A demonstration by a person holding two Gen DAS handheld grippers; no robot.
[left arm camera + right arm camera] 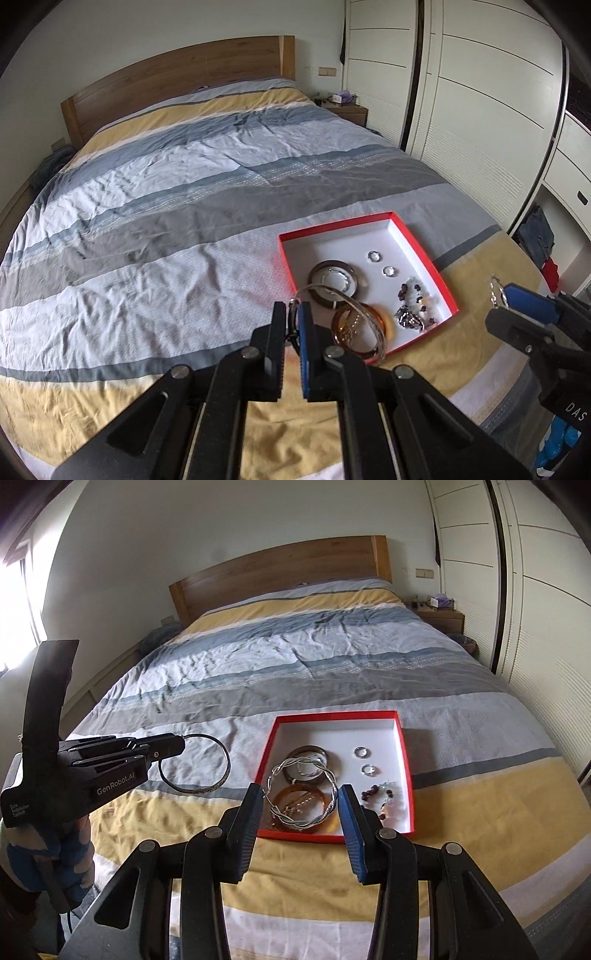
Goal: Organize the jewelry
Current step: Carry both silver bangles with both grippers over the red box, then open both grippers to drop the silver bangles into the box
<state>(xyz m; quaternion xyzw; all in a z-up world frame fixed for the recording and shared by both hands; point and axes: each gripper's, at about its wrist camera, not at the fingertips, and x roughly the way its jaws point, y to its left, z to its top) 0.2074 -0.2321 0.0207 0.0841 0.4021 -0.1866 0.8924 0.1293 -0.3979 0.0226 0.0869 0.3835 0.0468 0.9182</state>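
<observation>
Two bangles up. Left gripper [291, 314] pinched shut on thin bangle [195, 764], out at frame left in the right view, clear of the tray [404, 775]. Right gripper [301, 801] spread wide, twisted bangle [301, 794] spanning its pads, low centre, tray lying just ahead and below. Right hand nearer; short drop forward, probably.

a: where's the box [405, 760]?
b: on the bed [295, 664], ahead of the right jaws.
a: bangles?
b: twisted bangle [301, 794] between the right jaws, thin bangle [195, 764] in the left jaws, left of box.
</observation>
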